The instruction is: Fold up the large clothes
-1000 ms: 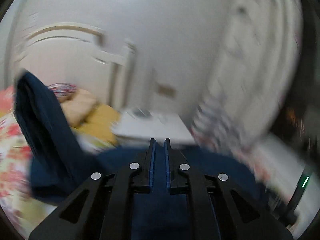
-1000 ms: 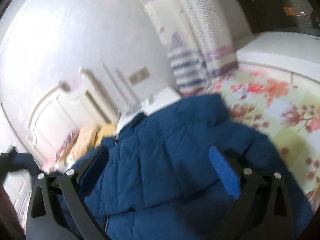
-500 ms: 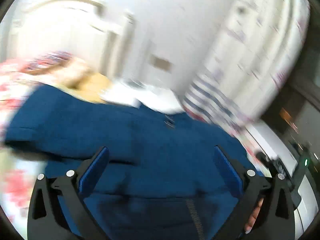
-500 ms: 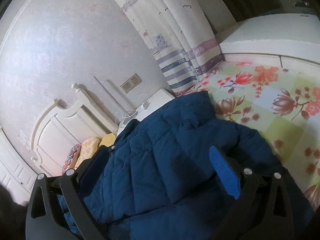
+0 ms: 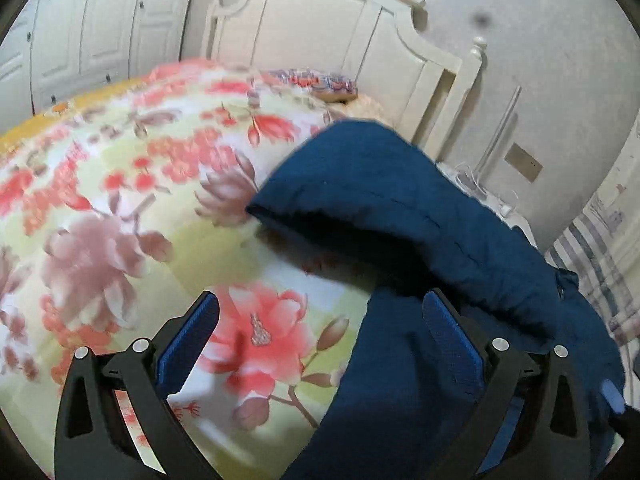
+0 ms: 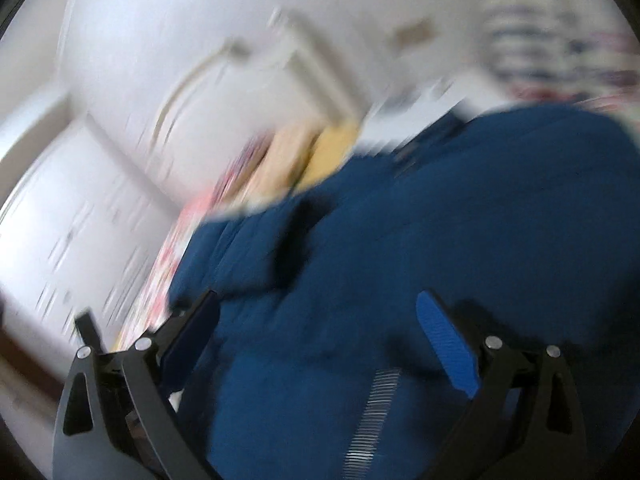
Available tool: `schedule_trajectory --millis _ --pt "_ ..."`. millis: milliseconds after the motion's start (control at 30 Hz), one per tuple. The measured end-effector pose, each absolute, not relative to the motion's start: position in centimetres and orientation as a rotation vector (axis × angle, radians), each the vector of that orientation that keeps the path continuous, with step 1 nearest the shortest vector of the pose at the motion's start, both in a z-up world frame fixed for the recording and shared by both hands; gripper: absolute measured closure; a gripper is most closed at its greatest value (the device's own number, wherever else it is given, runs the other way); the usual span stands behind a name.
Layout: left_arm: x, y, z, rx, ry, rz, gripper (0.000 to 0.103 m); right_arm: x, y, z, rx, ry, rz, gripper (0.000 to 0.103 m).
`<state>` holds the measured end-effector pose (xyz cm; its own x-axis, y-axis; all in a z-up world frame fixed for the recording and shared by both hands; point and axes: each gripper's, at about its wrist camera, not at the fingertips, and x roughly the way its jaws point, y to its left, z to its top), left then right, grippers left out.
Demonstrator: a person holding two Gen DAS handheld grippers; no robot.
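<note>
A dark blue padded jacket (image 5: 420, 240) lies on the flowered bedspread (image 5: 120, 200), its folded sleeve reaching left across the bed. My left gripper (image 5: 320, 320) hovers over the jacket's left edge with wide jaws and nothing pinched; its right finger stands over the blue cloth, the left over the bedspread. In the blurred right wrist view the same jacket (image 6: 400, 260) fills the lower half, with a zip (image 6: 372, 416) showing. My right gripper (image 6: 316, 320) hangs above it, its jaws wide and closing a little, no cloth pressed between the pads.
A white headboard (image 5: 340, 40) and pillows (image 5: 320, 84) stand at the far end of the bed. White wardrobe doors (image 5: 80, 32) are at the left. A bedside table with cables (image 5: 480, 192) and a striped curtain (image 5: 600, 248) lie at the right.
My left gripper went from shut on the jacket cloth to wide, letting the sleeve drop, then swung left and down toward the bedspread. My right gripper swept sideways over the jacket, blurring its view.
</note>
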<state>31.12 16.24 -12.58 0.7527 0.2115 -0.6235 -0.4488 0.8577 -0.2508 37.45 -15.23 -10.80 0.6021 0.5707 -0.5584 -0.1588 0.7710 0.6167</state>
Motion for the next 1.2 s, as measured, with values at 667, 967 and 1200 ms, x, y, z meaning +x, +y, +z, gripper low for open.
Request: schedule_trajectory --millis 667,967,1200 --pt "27.2 20.1 -11.8 -0.598 0.374 0.559 0.005 41.2 -8.2 -6.1 0.653 0.678 0.492 0.085" --pt "27.1 19.9 -11.6 -0.592 0.380 0.567 0.005 34.2 -23.4 -1.9 0.448 0.588 0.279 0.085" --pt "27.6 18.6 -11.4 -0.513 0.383 0.551 0.005 33.7 -32.3 -11.6 0.646 0.740 0.187 0.083"
